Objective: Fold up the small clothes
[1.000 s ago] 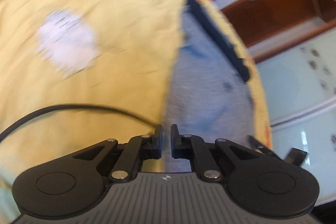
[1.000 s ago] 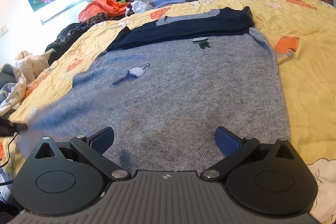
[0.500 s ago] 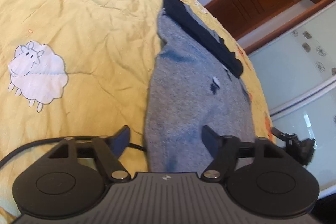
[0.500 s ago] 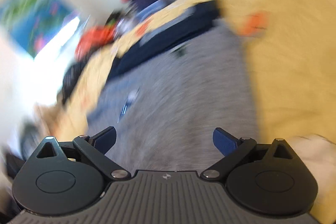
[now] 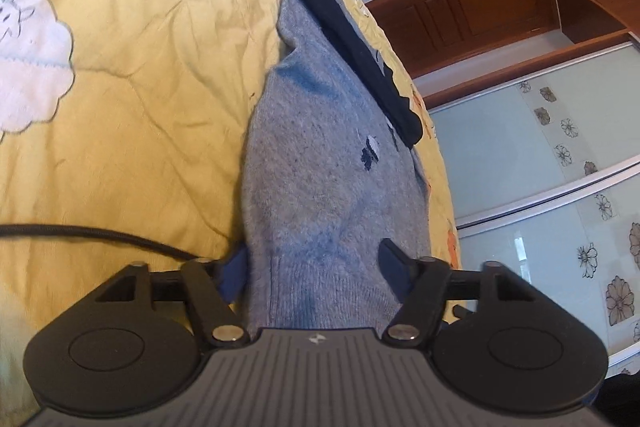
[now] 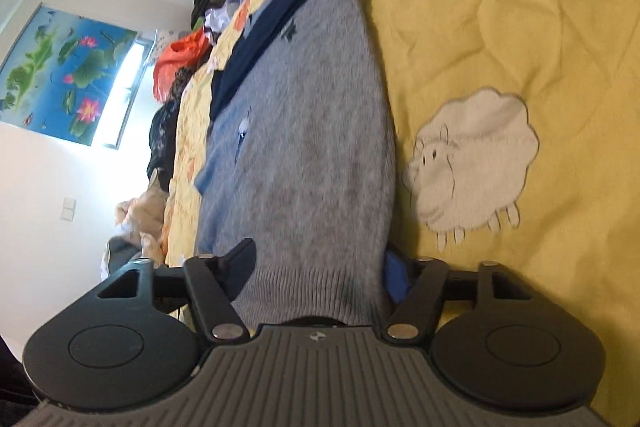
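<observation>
Left wrist view: your left tongs (image 5: 314,267) are closing w/ the grey sweater's (image 5: 320,167) hem between the pads, not pinched yet afaict. Right tongs (image 6: 318,269) same deal, closing around the ribbed hem at the other corner. Sweater's flat on the yellow quilt (image 6: 500,27) on the bed, navy trim (image 5: 352,55) at the far end.
</observation>
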Tool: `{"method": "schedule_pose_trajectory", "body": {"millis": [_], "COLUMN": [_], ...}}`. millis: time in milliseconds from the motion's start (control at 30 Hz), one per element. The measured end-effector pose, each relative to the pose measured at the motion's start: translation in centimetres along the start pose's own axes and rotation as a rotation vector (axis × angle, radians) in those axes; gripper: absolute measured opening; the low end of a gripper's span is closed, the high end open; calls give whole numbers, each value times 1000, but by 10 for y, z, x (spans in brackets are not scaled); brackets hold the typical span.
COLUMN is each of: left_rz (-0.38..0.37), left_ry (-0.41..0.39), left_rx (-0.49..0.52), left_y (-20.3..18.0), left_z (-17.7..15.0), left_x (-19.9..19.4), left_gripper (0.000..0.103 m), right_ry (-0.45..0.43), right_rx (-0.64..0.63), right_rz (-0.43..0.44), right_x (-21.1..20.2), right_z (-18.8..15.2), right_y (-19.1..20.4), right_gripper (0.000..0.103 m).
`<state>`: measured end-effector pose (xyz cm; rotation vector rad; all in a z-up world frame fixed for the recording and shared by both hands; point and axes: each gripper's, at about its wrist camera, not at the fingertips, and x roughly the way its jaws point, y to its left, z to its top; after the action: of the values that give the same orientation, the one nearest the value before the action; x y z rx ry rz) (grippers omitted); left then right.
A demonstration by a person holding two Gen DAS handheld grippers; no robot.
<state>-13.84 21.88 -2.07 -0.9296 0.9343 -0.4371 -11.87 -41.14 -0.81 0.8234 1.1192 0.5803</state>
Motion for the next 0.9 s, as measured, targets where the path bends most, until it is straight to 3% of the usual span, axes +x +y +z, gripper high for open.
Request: {"method": "schedule_pose_trajectory", "body": {"millis": [67, 167, 200, 233, 367, 467, 500, 567, 667, 700, 733, 767, 800, 833, 867, 900], "left_rz": [-8, 17, 32, 42, 75, 210, 215, 185, 179, 192, 200, 199, 198, 207, 221, 233], "left_ry": [-4, 3, 13, 25, -1, 16, 25, 28, 97, 99, 89, 64, 26, -13, -52, -93], "left_rx": [-19, -26, -27, -23, 74, 96, 71, 34, 95, 132, 160, 181, 201, 211, 213, 219], "left_y": [4, 5, 5, 5, -18, -10, -1, 7, -4, -11, -17, -23, -28, -33, -36, -38], "left_z": [-2, -2, -2, -2, -3, 1, 2, 4, 4, 6, 11, 20, 31, 45, 60, 75], "left_x": [-1, -2, -1, -1, -12, -17, -18, -21, -18, -19, -22, -26, -28, -28, -24, -18], "left_gripper": [61, 43, 20, 6, 5, 5, 4, 4, 5, 5, 7, 9, 19, 41, 58, 86], "right_ry": [30, 55, 57, 50, 27, 52, 63, 60, 74, 74, 65, 36, -10, -74, -131, -166], "right_rx": [18, 8, -5, -15, -121, -188, -180, -138, -154, -149, -150, -156, -163, -174, -191, -214], "right_rz": [17, -3, -18, -15, 15, -120, -170, -139, -133, -131, -132, -143, -156, -161, -164, -166], "right_x": [2, 7, 8, 8, -6, -18, -21, -25, -22, -22, -26, -28, -35, -39, -40, -37], "right_z": [-6, -14, -15, -16, -18, -14, -12, -12, -14, -11, -7, 0, 9, 20, 32, 47], "right_y": [-3, -3, -2, -1, 19, 18, 10, 0, 3, 4, 4, 7, 10, 12, 15, 18], "right_gripper": [53, 22, 16, 15, 15, 14, 11, 11, 13, 19, 23, 40, 66, 84, 88, 89]}}
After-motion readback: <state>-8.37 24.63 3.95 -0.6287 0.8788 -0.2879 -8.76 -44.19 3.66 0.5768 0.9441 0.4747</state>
